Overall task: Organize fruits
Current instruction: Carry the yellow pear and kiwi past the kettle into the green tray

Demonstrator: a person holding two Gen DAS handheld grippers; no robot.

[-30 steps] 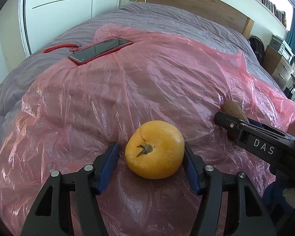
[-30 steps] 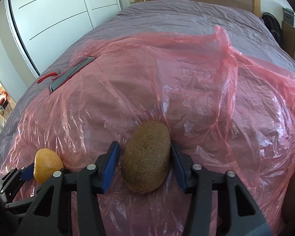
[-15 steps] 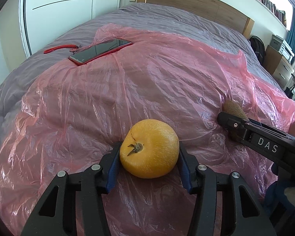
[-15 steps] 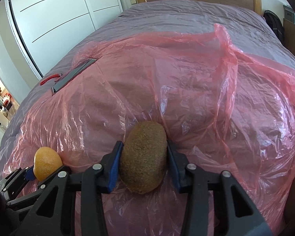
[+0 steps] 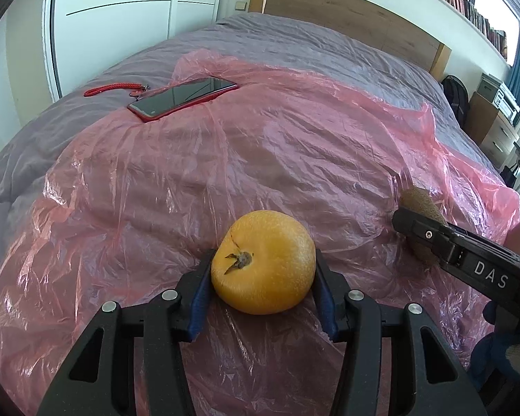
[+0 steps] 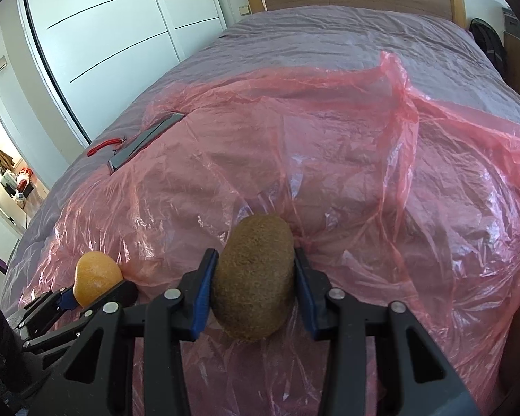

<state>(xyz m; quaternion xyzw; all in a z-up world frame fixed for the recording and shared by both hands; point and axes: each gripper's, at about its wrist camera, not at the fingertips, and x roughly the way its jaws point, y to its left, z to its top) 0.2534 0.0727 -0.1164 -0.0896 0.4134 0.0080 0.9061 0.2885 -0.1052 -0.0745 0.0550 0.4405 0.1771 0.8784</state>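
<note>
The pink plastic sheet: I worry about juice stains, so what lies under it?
The pink plastic sheet lies over a grey bedcover, seen dimly through it and bare around it. Anything beneath the bedcover is hidden.

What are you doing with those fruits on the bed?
A person is sorting fruit with two tools. The left hand-held gripper is clamped on a yellow-orange fruit, and the right hand-held gripper is clamped on a kiwi. Both fruits are just above a pink plastic sheet spread over the bed. A phone with a red strap lies farther back.
</note>
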